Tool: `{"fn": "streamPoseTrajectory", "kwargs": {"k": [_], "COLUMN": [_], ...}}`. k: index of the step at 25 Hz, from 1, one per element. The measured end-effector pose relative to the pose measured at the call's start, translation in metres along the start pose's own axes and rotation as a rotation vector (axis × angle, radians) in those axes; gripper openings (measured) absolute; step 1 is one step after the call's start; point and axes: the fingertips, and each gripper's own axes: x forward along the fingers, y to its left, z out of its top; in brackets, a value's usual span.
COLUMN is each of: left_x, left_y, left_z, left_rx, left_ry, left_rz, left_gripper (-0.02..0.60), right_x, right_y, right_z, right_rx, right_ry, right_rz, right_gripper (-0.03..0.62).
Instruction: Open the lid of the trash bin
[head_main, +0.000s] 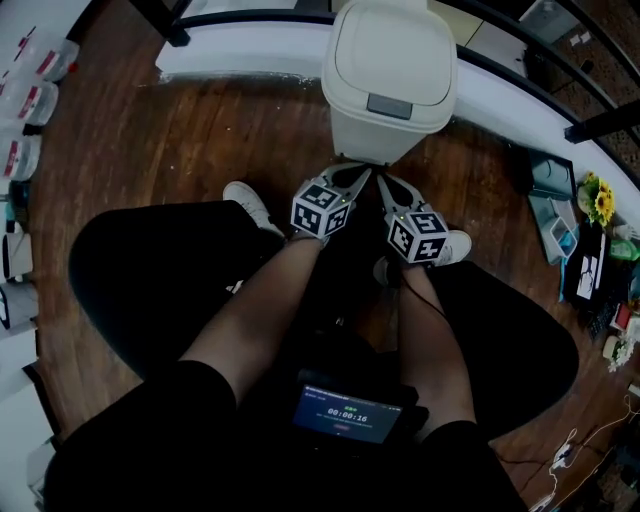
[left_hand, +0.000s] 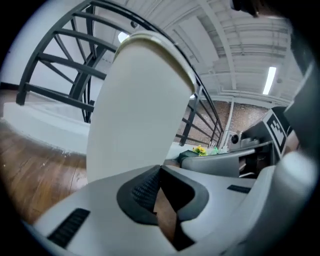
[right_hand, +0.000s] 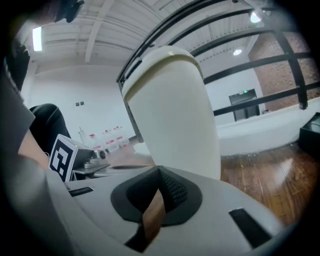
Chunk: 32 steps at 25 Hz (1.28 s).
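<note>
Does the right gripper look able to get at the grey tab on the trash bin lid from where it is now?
Probably yes. The right gripper, jaws shut, sits low in front of the trash bin. The grey tab on the closed lid is just above it, with nothing in between.

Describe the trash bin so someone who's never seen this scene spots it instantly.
On the dark wooden floor, follow the curved white ledge along the top. The cream plastic trash bin stands before it: the only tall rounded thing there, with a grey rectangular tab on its lid.
</note>
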Motion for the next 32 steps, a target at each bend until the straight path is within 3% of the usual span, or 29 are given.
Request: {"fn": "streamPoseTrajectory", "kwargs": {"k": [6,11,20,24,32], "left_x": [-0.044,-0.073,-0.102,-0.105,-0.109], "left_y": [-0.019,-0.025,-0.058,-0.066,-0.057], "left_z": [0.062,0.103,0.147,0.168,0.177], "left_rx": [0.089,0.115,0.257,0.252,0.271], "left_ry": [-0.115,-0.177,-0.271,-0.317,-0.332], "left_rz": [-0.016,0.004,-0.047,-0.07,-0.048], "left_gripper": [0.031,0.031,0.037,0.037,0.036], "right_x": [-0.019,-0.033,-0.054,-0.06,-0.068], "right_y": [0.041,0.06,0.083,0.083,0.089], "right_z": [0.065,0.105,0.134,0.149,0.174], "right_rx": [-0.123,-0.147,-0.205,-0.208,-0.228], "right_ry": [-0.113,-0.202,-0.263,-0.304,-0.362], "right_rz": [0.056,0.08,0.125,0.107,0.113], "right_gripper": [0.018,0.017,0.017,0.017,0.017]}}
